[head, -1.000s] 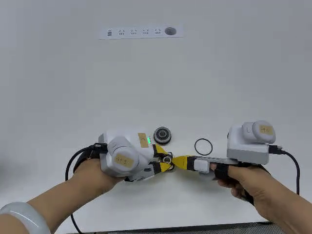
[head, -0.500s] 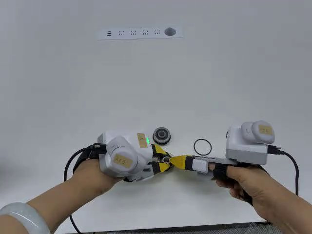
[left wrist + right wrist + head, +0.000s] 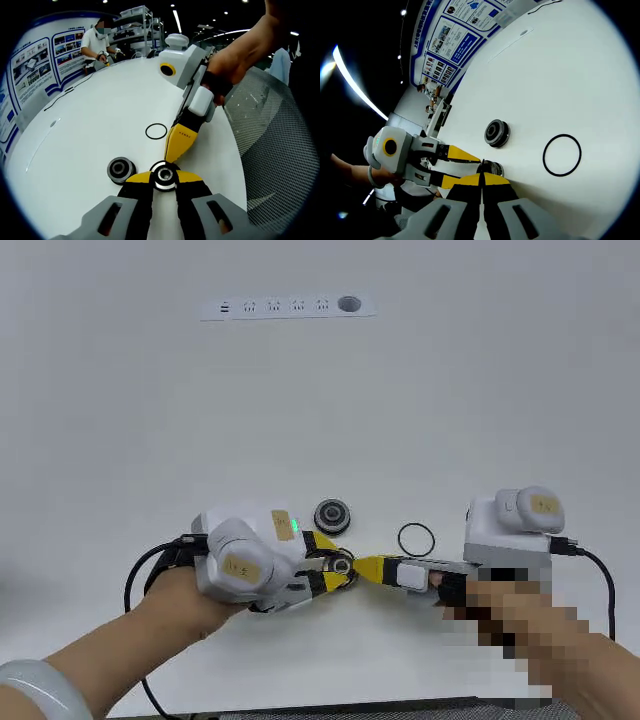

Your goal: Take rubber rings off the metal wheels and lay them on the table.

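My left gripper (image 3: 334, 570) is shut on a small metal wheel (image 3: 343, 566) just above the table near its front edge; the wheel (image 3: 166, 177) sits between its yellow jaws. My right gripper (image 3: 362, 569) comes in from the right, shut, its tips (image 3: 481, 174) pinching the black rubber ring at the rim of that wheel (image 3: 492, 167). A second wheel (image 3: 333, 517) with its black ring lies flat just behind (image 3: 120, 169) (image 3: 497, 132). One loose rubber ring (image 3: 416, 540) lies on the table to the right (image 3: 156, 131) (image 3: 562, 155).
A white power strip (image 3: 290, 307) lies at the far side of the white table (image 3: 300, 420). Black cables trail from both grippers near the table's front edge (image 3: 150, 580). A mesh chair (image 3: 275, 150) stands off the table's edge.
My left gripper has rolled and shifted slightly to the left. The held wheel and my right gripper stay in nearly the same spot.
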